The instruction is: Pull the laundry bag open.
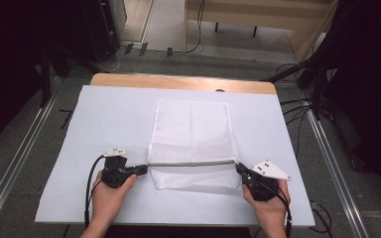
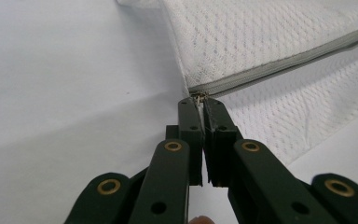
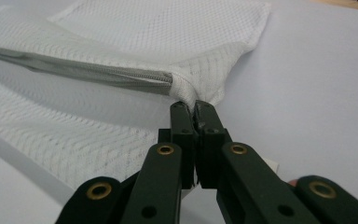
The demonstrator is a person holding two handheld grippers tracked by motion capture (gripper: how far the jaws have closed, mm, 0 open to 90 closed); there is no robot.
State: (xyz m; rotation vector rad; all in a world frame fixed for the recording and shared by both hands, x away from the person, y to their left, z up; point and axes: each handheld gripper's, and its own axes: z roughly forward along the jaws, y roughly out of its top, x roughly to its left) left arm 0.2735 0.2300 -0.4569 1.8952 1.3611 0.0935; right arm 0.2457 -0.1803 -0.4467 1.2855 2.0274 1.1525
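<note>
Nearest the person, two hands come in over the white table cover (image 1: 104,119), each with a gripper. The left gripper (image 1: 145,169) has its jaws pressed together on the zipper pull (image 2: 198,95) at the left end of the grey zipper (image 1: 193,163); the left gripper view shows the small metal tab pinched at the jaw tips. The right gripper (image 1: 238,168) is clamped on the fabric corner (image 3: 186,95) just past the zipper's other end, where the teeth stop. Between them the zipper runs taut and straight across the near part of the white mesh laundry bag (image 1: 191,124), which lies flat in the middle of the table, its far edge towards the wooden table edge (image 1: 178,82). The step in hand looks like bracing the bag to work the zipper. The next move likely calls for the right gripper to hold firm while the left draws the pull along the teeth, level and steady, so the mesh does not bunch.
</note>
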